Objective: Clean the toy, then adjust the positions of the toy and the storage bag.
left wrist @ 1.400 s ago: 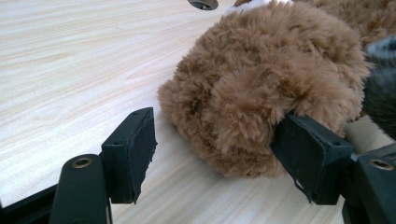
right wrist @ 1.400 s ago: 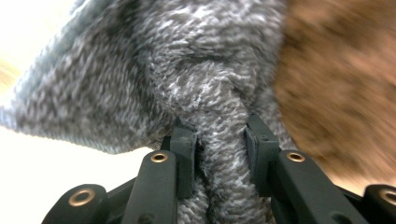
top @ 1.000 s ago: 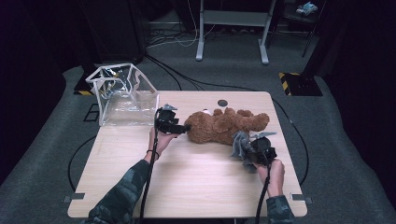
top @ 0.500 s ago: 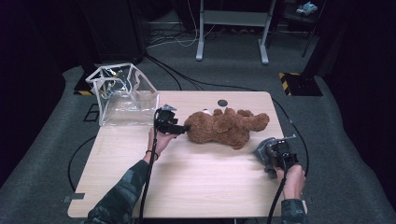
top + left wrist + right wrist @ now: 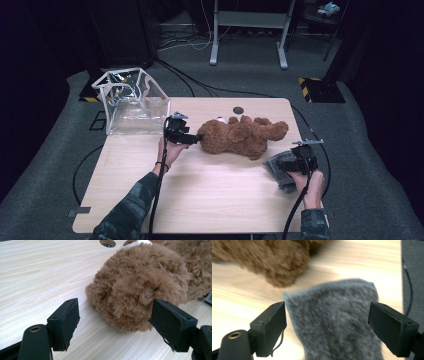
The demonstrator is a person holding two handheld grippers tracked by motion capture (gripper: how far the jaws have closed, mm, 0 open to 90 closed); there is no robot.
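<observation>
Our right tongs (image 5: 294,163) have just been opening, releasing the grey cloth (image 5: 337,322) onto the worktop (image 5: 210,195); left tongs (image 5: 115,325) gape around the teddy bear (image 5: 140,287), not gripping.

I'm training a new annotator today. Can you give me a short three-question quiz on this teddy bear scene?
1. True or false: the left hand-held gripper is clamped on the teddy bear.
2. What lies between the jaws of the right hand-held gripper? A) grey cloth B) a cable C) a cup
3. What stands at the table's far left corner?

Key:
1. False: its jaws stand apart, with the bear's head between them, unpressed.
2. A, the grey cloth.
3. A clear plastic box.
</observation>
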